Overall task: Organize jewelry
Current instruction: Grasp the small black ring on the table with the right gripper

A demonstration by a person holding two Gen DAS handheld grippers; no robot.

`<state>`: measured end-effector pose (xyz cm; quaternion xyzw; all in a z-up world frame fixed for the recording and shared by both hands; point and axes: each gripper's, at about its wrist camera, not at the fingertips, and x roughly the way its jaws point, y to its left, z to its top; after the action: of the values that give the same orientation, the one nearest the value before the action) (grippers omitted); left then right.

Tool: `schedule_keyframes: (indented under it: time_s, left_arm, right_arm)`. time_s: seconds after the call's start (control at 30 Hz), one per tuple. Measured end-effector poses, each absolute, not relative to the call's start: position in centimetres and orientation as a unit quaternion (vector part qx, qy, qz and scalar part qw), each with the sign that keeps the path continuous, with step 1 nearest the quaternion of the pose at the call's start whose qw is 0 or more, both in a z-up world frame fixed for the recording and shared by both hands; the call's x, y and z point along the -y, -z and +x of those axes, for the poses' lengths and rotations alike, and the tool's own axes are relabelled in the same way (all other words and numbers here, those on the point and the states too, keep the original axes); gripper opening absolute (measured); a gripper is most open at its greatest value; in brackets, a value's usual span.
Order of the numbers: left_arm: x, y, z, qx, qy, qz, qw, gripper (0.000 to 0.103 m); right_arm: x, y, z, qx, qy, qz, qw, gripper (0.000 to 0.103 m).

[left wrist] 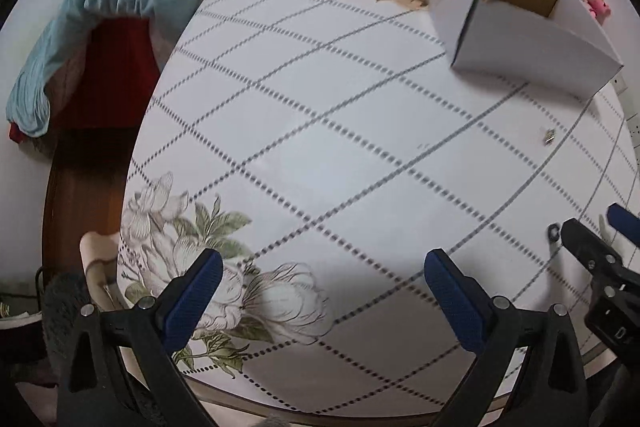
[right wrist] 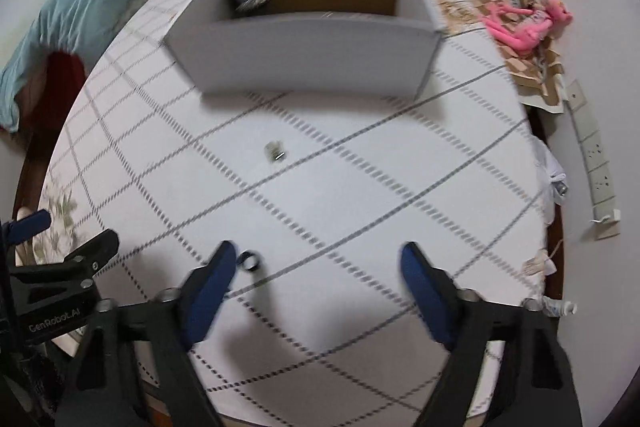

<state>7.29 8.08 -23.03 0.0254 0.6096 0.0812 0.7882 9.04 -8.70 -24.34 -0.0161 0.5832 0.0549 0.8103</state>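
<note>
A: What's in the box (right wrist: 304,55)?
B: Something dark, blurred, in its far left corner.
A: The grippers?
B: Left gripper (left wrist: 322,291) and right gripper (right wrist: 318,291) both gape wide, empty. A ring (right wrist: 250,261) lies just beside the right's left finger; a second ring (right wrist: 276,151) sits ahead, toward the box.

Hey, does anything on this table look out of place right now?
Yes. Two small jewelry pieces lie loose on the tablecloth outside the white box: a dark ring beside the right hand-held gripper, and a small metallic piece mid-table.
</note>
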Motion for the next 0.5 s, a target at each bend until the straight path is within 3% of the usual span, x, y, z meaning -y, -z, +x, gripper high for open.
schedule_keyframes:
  time_s: [0.23,0.3,0.5]
  left_arm:
    - [-8.8,23.6,6.5,-0.618,-0.086,0.013,0.781,0.103]
    - [-8.8,23.6,6.4,-0.618,-0.086,0.013,0.781,0.103]
    - [-7.3,22.8,6.6,-0.610,-0.076,0.021,0.789,0.103]
  right_arm:
    - [6.0,25.3,7.8,-0.560,-0.065,-0.061,0.824,0.042]
    - [5.8,25.3,7.5,-0.554,-0.070,-0.066,0.827,0.013]
    - [6.8,25.0,7.1,-0.551,-0.072,-0.049,0.830,0.013]
